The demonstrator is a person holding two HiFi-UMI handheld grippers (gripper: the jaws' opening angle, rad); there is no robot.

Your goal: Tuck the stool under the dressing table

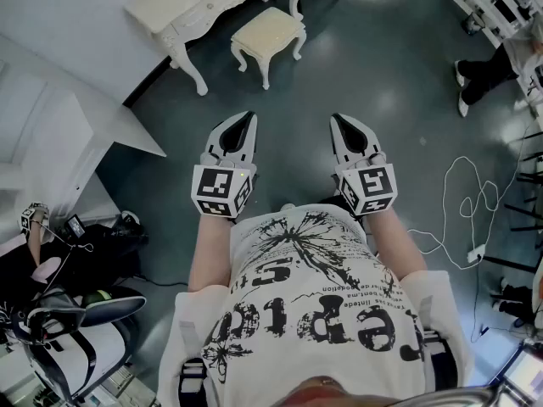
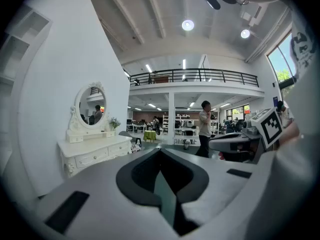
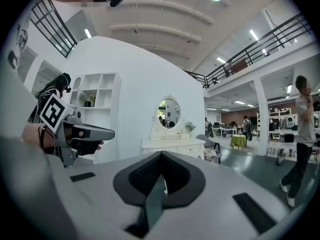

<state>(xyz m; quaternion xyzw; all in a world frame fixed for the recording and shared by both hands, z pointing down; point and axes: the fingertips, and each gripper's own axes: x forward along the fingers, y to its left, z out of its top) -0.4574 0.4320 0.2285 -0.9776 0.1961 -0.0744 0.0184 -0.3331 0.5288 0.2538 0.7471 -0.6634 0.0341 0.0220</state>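
The white stool (image 1: 267, 34) with its cream cushion stands on the grey floor just in front of the white dressing table (image 1: 197, 7), outside it. Both grippers hover at waist height, well short of the stool. The left gripper (image 1: 248, 119) and right gripper (image 1: 338, 119) are side by side, each shut with nothing between its jaws. The left gripper view shows the dressing table (image 2: 93, 153) with its oval mirror (image 2: 92, 105) to the left beyond the shut left gripper (image 2: 160, 152). In the right gripper view the table (image 3: 173, 145) stands straight ahead past the right gripper (image 3: 161, 155). The stool is hidden in both gripper views.
A white partition wall (image 1: 59, 134) runs along the left. A black and white chair (image 1: 72, 329) sits at lower left. A white cable (image 1: 473, 203) loops on the floor at right. One person (image 1: 488, 68) stands at the far right; another person (image 3: 301, 134) walks across the hall.
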